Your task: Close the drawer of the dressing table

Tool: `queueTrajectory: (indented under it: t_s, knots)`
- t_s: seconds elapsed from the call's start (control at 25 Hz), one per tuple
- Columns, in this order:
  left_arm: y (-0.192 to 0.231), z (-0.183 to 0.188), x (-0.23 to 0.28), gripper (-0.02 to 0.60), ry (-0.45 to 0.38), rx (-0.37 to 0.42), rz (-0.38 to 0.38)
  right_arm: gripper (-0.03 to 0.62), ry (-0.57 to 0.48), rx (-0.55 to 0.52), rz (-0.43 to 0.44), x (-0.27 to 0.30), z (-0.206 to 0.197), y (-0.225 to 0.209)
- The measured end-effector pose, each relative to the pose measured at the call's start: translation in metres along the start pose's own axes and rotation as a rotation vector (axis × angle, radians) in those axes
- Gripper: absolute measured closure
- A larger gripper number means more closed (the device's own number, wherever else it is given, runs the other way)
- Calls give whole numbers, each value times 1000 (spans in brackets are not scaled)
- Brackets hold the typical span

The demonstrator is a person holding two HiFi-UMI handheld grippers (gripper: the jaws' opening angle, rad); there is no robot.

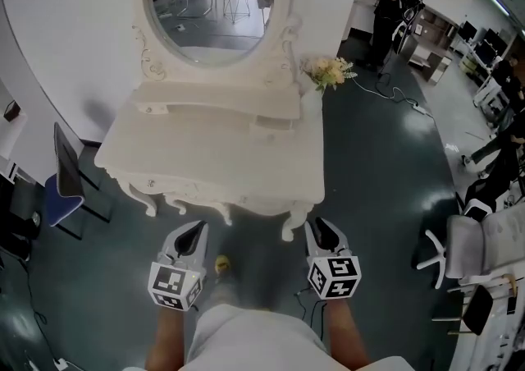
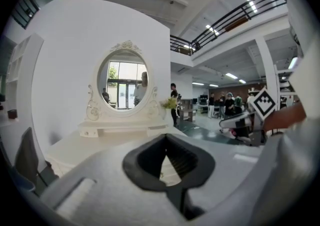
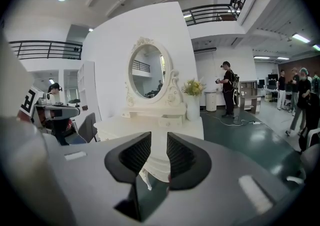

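Dressing table [image 1: 215, 148]: smooth cream-white painted finish with a soft sheen and carved trim; the oval mirror [image 1: 215, 0] above its top is glossy glass. Floor [image 1: 377, 172] around the table: dark, polished, reflective. In front of the table, the left gripper [image 1: 195, 230] and right gripper [image 1: 321, 228] show matt grey plastic shells and ribbed black pads [image 3: 136, 154].

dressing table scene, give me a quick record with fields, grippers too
dressing table: white, oval mirror at its back
drawer: small one on the upper shelf, right side, seems pulled out a little
flowers: by the table's right rear corner
left gripper: tips together, empty, short of the table
right gripper: jaws apart, empty, short of the table
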State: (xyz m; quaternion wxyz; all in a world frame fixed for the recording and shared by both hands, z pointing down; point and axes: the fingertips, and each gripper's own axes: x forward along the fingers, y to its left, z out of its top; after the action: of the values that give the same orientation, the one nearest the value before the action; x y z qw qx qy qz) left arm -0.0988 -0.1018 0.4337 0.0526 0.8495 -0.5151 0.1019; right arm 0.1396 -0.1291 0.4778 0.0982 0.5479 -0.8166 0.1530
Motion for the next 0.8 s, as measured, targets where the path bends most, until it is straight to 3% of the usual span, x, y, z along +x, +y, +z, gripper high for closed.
queueTrajectory:
  t_s: [0.44, 0.8]
  knots:
    - [117, 22, 98, 583, 23, -12, -119, 511, 21, 23, -99, 126, 49, 17]
    - [166, 22, 142, 583, 34, 7, -212, 511, 20, 62, -193, 174, 60, 25]
